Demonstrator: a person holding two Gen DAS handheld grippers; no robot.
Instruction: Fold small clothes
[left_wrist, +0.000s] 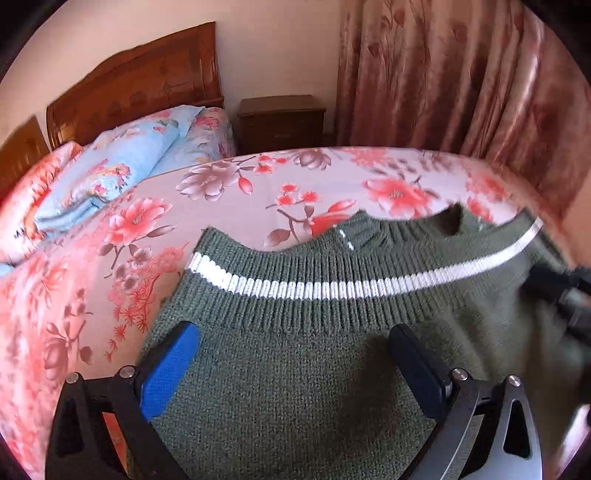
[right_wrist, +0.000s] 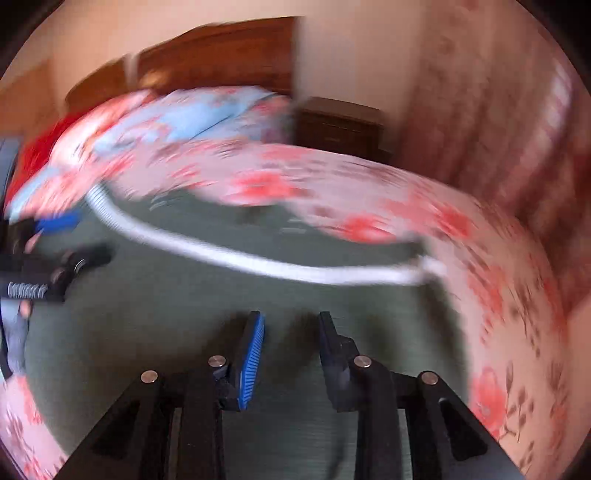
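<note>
Each gripper is built from black triangular-cutout linkage arms pinned with round silver screws. On the left gripper (left_wrist: 291, 369) and the right gripper (right_wrist: 290, 354), one finger is faced with a ribbed blue pad and the other is left black.

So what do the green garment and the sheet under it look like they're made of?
The green garment looks like a chunky knit, probably wool or acrylic: visible stitches, a ribbed band with a white stripe, matte and fuzzy. The floral sheet looks like thin, smooth printed woven cloth, perhaps cotton or a blend; the fibre can't be told.

No text, label, brand, number or sign can be read in either view.
</note>
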